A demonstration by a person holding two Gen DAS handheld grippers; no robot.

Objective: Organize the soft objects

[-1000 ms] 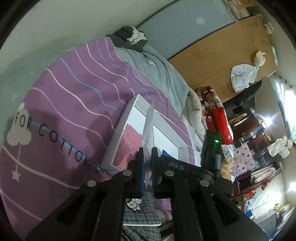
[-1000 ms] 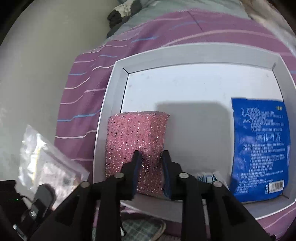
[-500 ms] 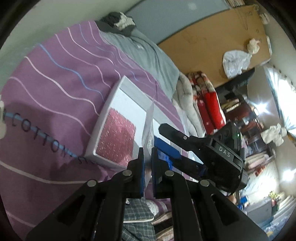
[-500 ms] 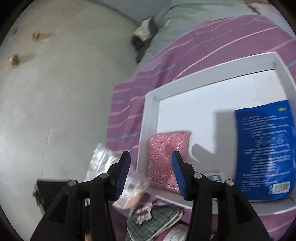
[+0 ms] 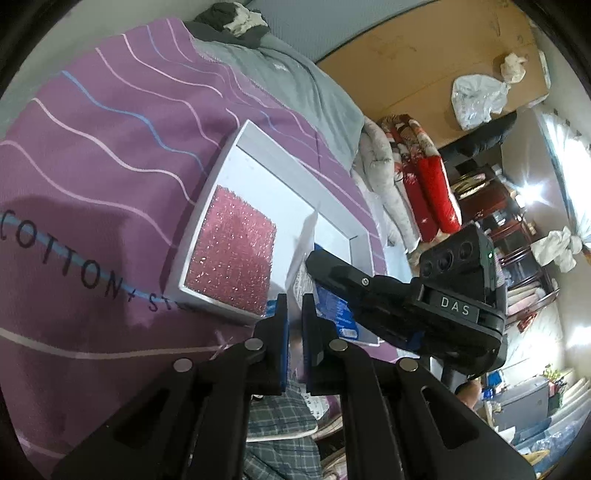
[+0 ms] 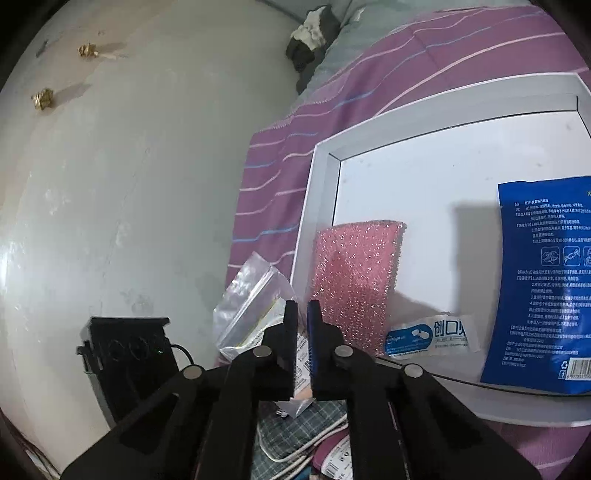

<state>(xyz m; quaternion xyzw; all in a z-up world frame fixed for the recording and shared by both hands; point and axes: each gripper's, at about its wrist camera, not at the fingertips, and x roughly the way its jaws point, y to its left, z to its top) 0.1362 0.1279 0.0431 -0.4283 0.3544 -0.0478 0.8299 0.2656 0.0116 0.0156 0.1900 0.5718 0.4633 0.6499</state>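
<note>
A white tray (image 5: 280, 166) (image 6: 436, 155) lies on the purple bed cover. A pink sponge (image 5: 232, 254) (image 6: 354, 273) lies in its near left corner, with a blue packet (image 6: 543, 280) and a small white-blue sachet (image 6: 428, 336) beside it. My left gripper (image 5: 293, 310) is shut on a clear plastic bag (image 5: 304, 251) (image 6: 251, 299), held upright at the tray's near edge. My right gripper (image 6: 302, 314) is shut and empty, just left of the sponge and next to the bag. It also shows in the left wrist view (image 5: 321, 262).
The purple striped bed cover (image 5: 110, 155) spreads around the tray. A grey blanket (image 5: 295, 92) and dark clothes (image 5: 229, 18) lie at the far end. A white wall (image 6: 129, 184) stands left of the bed. Plaid fabric (image 5: 280, 421) lies below the bed edge.
My right gripper let go of the pink sponge, opened, drew back to the left and closed again. The left gripper kept hold of the clear bag and shifted toward the tray.
</note>
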